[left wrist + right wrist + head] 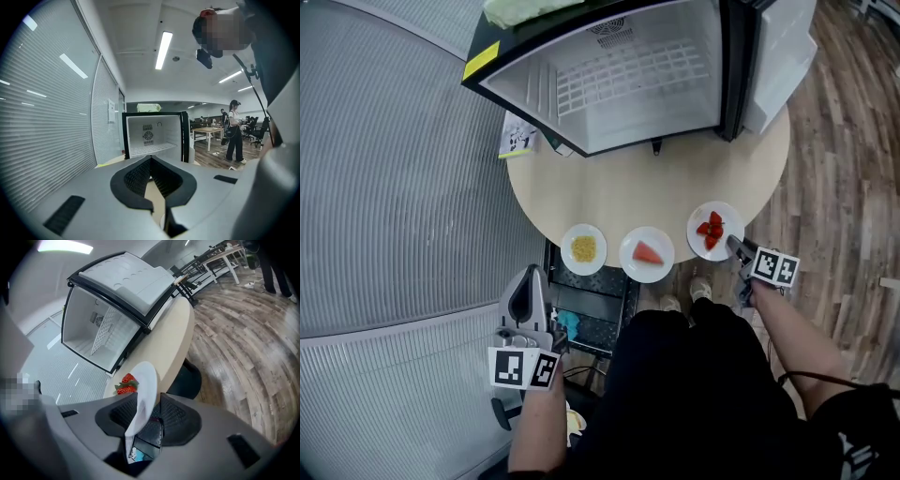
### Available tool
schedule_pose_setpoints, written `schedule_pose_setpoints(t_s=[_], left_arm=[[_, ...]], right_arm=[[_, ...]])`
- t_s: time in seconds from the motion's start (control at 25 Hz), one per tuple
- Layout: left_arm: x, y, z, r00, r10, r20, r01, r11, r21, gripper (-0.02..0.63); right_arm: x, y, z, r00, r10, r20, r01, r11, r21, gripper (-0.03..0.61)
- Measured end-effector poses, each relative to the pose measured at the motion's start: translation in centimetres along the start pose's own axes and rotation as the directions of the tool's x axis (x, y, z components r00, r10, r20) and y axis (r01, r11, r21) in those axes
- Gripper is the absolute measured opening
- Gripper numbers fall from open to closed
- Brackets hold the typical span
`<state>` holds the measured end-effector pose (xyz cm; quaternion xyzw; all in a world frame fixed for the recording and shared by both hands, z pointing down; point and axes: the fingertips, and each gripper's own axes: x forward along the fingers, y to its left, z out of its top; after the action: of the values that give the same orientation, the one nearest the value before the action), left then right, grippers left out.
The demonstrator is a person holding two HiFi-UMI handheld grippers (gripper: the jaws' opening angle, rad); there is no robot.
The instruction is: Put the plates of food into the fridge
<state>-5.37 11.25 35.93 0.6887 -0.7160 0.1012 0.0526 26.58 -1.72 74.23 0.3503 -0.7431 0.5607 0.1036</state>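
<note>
Three white plates stand along the round table's [675, 183] near edge: corn [583, 248], a watermelon slice [647, 253] and strawberries [711, 230]. My right gripper [737, 246] is at the near rim of the strawberry plate [729, 223]. In the right gripper view that plate [145, 380] has its rim between the jaws of the right gripper [149, 397], with a small gap at one pad; the plate rests on the table. The left gripper [530, 276] hangs low, left of the table, its jaws [150, 158] closed and empty. The fridge [628, 75] stands open and empty at the back.
The fridge door [778, 56] swings out at the right. A green cloth [525, 9] lies on top of the fridge, and a marker card [517, 141] sits by it. Blinds [394, 187] fill the left side. A black crate [591, 300] is under the table. People [234, 133] stand far off.
</note>
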Motion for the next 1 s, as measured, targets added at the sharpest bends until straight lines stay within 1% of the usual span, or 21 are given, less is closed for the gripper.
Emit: schedule_pose_setpoints(t_s=[0.04,0.08,0.12,0.24,0.36,0.52,0.68,0.88,1.0], left_arm=[[0.1,0.1,0.2,1.0,0.004,0.004,-0.004,1.0,0.002,0.005],[0.1,0.3,0.3,1.0,0.007,0.009,-0.007,1.0,0.004,0.005],[0.2,0.5,0.5,1.0,0.008,0.014,-0.008,1.0,0.006,0.005],[0.2,1.0,1.2,0.999,0.007,0.039,-0.008,1.0,0.014,0.005],[0.5,1.7,1.6,0.998,0.006,0.062,-0.007,1.0,0.015,0.005],[1.7,2.6,1.8,0.997,-0.007,0.081,0.007,1.0,-0.002,0.005],[3.1,3.4,1.6,0.996,-0.027,0.088,0.029,0.999,-0.023,0.005],[4.3,4.7,1.2,0.995,-0.042,0.089,0.046,0.998,-0.042,0.005],[5.5,5.3,1.5,0.993,-0.047,0.108,0.052,0.997,-0.048,0.005]], right_arm=[[0.1,0.2,0.0,1.0,0.01,-0.005,-0.01,1.0,0.007,0.156],[0.3,0.3,0.1,1.0,0.015,-0.007,-0.014,1.0,0.023,0.131],[0.3,0.3,0.1,1.0,0.016,-0.007,-0.016,0.999,0.045,0.082],[0.2,0.3,-0.1,1.0,0.031,0.003,-0.031,0.993,0.111,0.061],[-0.4,1.0,0.2,0.999,0.045,0.025,-0.048,0.992,0.115,0.039],[-0.9,2.8,1.4,0.998,0.044,0.05,-0.049,0.994,0.1,0.019],[-1.0,5.0,2.6,0.994,0.081,0.078,-0.09,0.987,0.133,0.017],[-0.9,7.6,3.7,0.986,0.115,0.122,-0.138,0.971,0.194,0.017],[-0.8,8.9,5.2,0.985,0.107,0.138,-0.132,0.974,0.183,0.017]])
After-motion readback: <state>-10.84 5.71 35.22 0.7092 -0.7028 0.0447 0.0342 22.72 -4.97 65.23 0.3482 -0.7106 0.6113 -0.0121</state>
